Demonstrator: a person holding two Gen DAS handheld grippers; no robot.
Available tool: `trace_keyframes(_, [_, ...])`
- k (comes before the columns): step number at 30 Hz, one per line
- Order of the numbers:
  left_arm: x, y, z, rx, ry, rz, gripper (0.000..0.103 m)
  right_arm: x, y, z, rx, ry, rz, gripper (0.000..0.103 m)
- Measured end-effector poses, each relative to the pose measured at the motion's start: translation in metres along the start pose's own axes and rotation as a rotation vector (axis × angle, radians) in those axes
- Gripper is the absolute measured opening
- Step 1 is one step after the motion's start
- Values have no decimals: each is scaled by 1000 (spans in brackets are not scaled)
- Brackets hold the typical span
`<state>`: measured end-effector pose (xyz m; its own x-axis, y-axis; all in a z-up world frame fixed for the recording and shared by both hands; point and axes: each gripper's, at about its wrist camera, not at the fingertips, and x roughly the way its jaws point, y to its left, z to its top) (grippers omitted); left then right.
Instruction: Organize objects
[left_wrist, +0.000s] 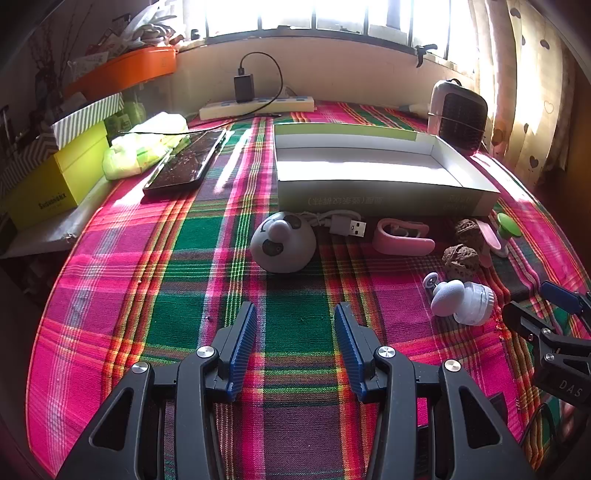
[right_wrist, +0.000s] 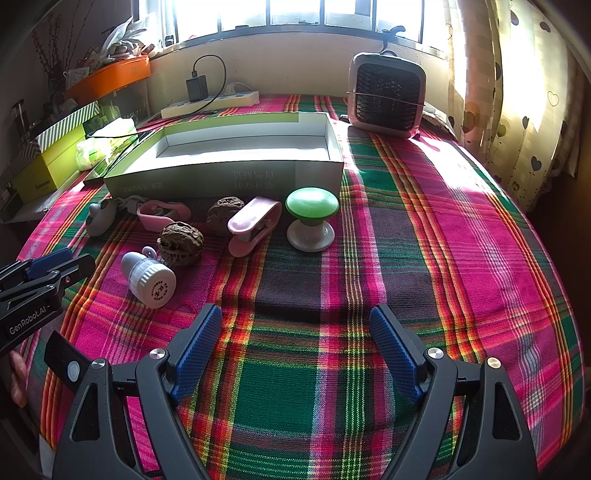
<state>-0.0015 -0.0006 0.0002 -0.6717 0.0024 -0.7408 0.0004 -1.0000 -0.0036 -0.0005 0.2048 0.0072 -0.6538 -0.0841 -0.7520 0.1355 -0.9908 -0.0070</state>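
- Left claw (left_wrist: 295, 314) is open, empty, above the plaid worktop (left_wrist: 295, 369).
- Right claw (right_wrist: 295, 317) is wide open, empty.
- Small things, such as a walnut (right_wrist: 180, 243) and a bottle (right_wrist: 149, 278), lie before the empty box (right_wrist: 229, 177).

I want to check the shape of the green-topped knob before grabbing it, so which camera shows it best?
The right wrist view. There the green-topped knob stands whole and unblocked on the cloth just in front of the open box, green cap and white base both clear. In the left wrist view it sits small and distorted near the right edge, behind the pink clip.
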Motion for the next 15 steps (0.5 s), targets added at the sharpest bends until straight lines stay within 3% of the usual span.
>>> trace_keyframes(15, [-2,0,-2,12,-4,-12,42,-1,0,0,0,0,2,82])
